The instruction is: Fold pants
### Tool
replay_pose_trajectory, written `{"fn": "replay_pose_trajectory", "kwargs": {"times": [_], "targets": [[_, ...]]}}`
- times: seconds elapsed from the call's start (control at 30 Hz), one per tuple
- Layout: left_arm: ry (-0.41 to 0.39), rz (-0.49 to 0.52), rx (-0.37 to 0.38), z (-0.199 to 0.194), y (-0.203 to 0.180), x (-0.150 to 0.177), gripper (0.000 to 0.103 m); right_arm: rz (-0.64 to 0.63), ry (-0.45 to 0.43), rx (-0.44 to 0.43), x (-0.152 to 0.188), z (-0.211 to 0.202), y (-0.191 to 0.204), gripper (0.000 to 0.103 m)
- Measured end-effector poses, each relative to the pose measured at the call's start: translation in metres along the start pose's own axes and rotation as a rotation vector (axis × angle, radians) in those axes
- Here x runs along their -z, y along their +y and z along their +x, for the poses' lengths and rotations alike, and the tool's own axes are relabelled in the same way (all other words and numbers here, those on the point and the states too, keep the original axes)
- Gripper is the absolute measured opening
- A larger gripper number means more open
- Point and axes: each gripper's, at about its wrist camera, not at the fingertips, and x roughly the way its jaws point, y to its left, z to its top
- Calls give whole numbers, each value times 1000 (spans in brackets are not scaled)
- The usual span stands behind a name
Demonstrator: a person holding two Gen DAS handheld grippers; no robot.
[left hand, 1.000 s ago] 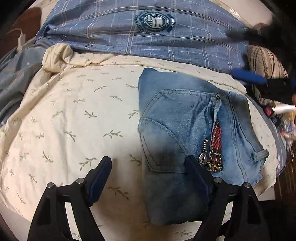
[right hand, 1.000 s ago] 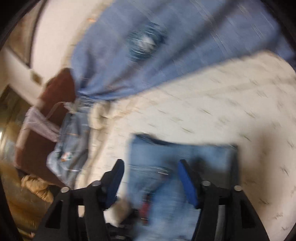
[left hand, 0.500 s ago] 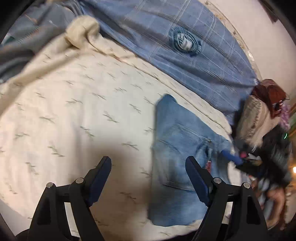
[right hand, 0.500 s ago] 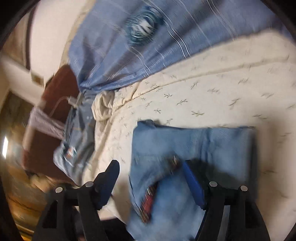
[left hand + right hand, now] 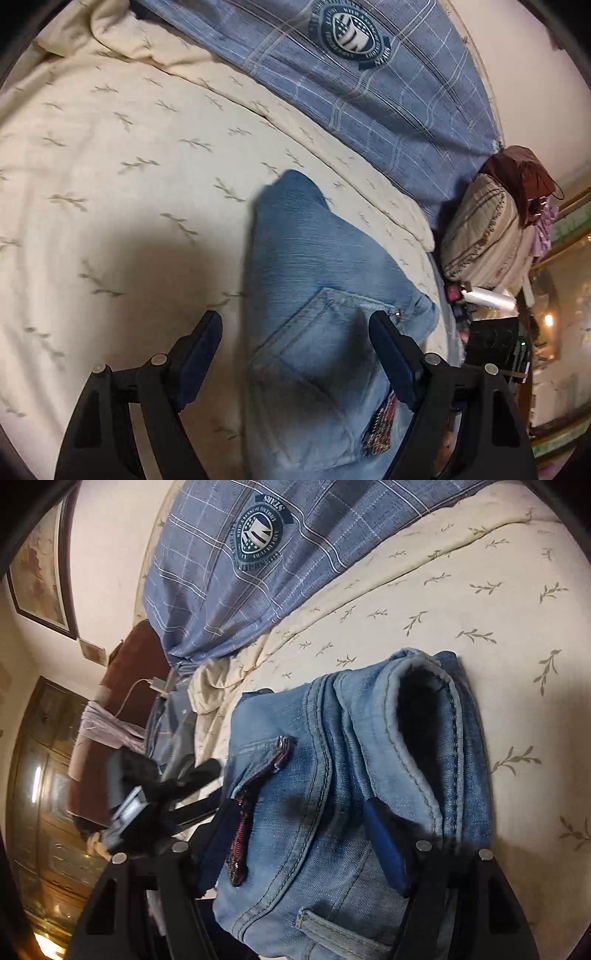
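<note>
Right wrist view: right hand-held gripper (image 5: 295,840) straddles folded light-blue denim pants (image 5: 351,775), jaws apart; left hand-held gripper (image 5: 295,347), jaws apart, hovers over them on cream leaf-print bed sheet (image 5: 110,166).

Bare cream sheet (image 5: 110,166) left of frame: open passage. Folded jeans (image 5: 325,295) centre, plaid blanket (image 5: 388,92) above, block.

Jeans (image 5: 325,314): folded, lower centre, on the cream leaf-print sheet (image 5: 122,177)
Left gripper (image 5: 295,328): bottom, jaws apart, closing slightly, pads clear of denim
Plaid blue cover (image 5: 369,85): upper right
Striped pillow (image 5: 480,229): right edge
</note>
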Motion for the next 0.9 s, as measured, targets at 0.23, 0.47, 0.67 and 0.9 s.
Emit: {"fn": "replay_pose_trajectory", "kwargs": {"times": [0.23, 0.47, 0.67, 0.9], "targets": [[-119, 341, -299, -3, -71, 24, 26, -11, 4, -28, 1, -1, -6, 73], [-54, 76, -311, 5, -42, 17, 55, -15, -7, -27, 2, -1, -5, 73], [-96, -28, -106, -52, -13, 47, 72, 8, -25, -32, 2, -1, -5, 73], [16, -91, -32, -37, 2, 89, 71, 9, -37, -25, 3, -1, -3, 73]]}}
